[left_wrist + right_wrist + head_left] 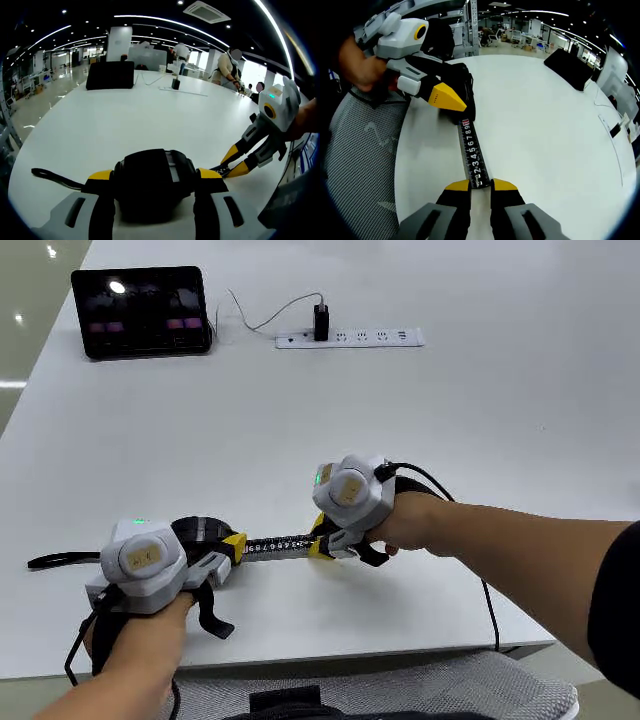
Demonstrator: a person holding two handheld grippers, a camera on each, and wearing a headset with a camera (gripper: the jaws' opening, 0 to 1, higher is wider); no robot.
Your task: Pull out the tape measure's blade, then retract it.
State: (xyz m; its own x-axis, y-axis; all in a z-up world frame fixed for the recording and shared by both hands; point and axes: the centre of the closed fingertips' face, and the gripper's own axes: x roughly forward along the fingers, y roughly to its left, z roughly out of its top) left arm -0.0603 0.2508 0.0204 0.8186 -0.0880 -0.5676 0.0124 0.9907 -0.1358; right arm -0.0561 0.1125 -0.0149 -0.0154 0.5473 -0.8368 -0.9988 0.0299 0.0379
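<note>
Left gripper (155,175) clamps the tape measure case (200,532), anchoring it on the counter (400,400); right gripper (480,186) pinches the blade (471,150) tip to draw it out.

Bright, even light from white ceiling strip lamps (170,20); glossy white worktop (400,390) glares softly beyond the jaws, faint shadows beneath them. Gripper views bend at edges.
</note>
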